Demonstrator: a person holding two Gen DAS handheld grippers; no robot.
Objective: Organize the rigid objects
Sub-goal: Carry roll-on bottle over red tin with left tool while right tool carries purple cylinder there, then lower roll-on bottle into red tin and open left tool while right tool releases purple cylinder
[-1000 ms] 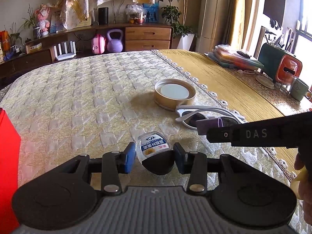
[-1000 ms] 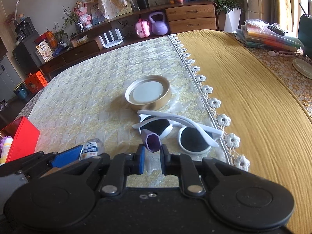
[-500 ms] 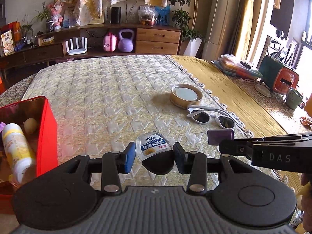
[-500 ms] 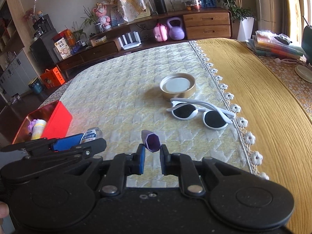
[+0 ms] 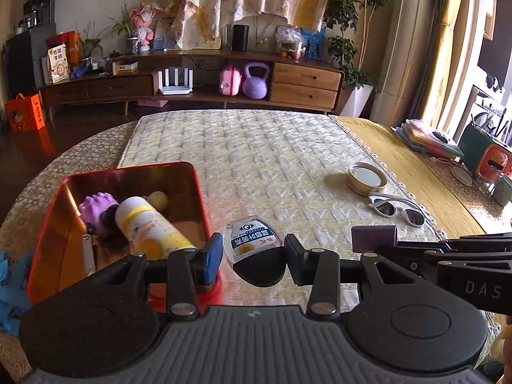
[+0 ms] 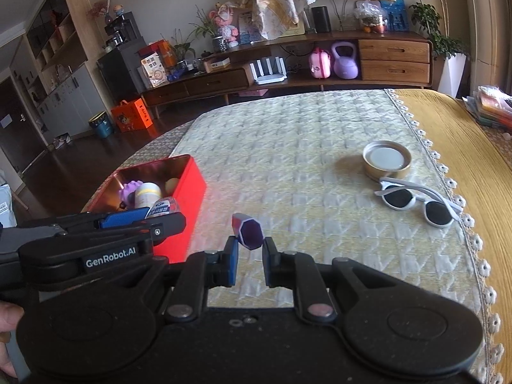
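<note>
Left wrist view is showing you a table [image 5: 256, 160] under a cream quilted cloth [image 5: 243, 147], with a mustard cloth [image 5: 416, 172] covering its right side. Behind it a low wooden sideboard [image 5: 304, 80] is running along the wall, with a purple kettlebell [image 5: 255, 80] and a pink case [image 5: 229, 80] on its lower shelf. Curtains are hanging above it and a potted plant [image 5: 345, 41] is standing at its right end.

Near the table's left edge a red tin [image 5: 41, 240] is sitting open, holding a white bottle [image 5: 150, 227], a purple toy [image 5: 96, 208] and a small beige piece [image 5: 158, 199]. By the lace border where the two cloths meet, a round lid [image 5: 367, 179] is lying just beside white sunglasses [image 5: 400, 209].

Your left gripper [image 5: 252, 256] is clamping a small clear bottle [image 5: 252, 241] with a black cap, its blue label facing up, just right of the tin's near corner and raised off the cloth. Your right gripper [image 6: 250, 256] is pinching a purple block [image 6: 248, 232] between nearly closed fingers, above the cream cloth and to the right of the tin [image 6: 188, 188].
</note>
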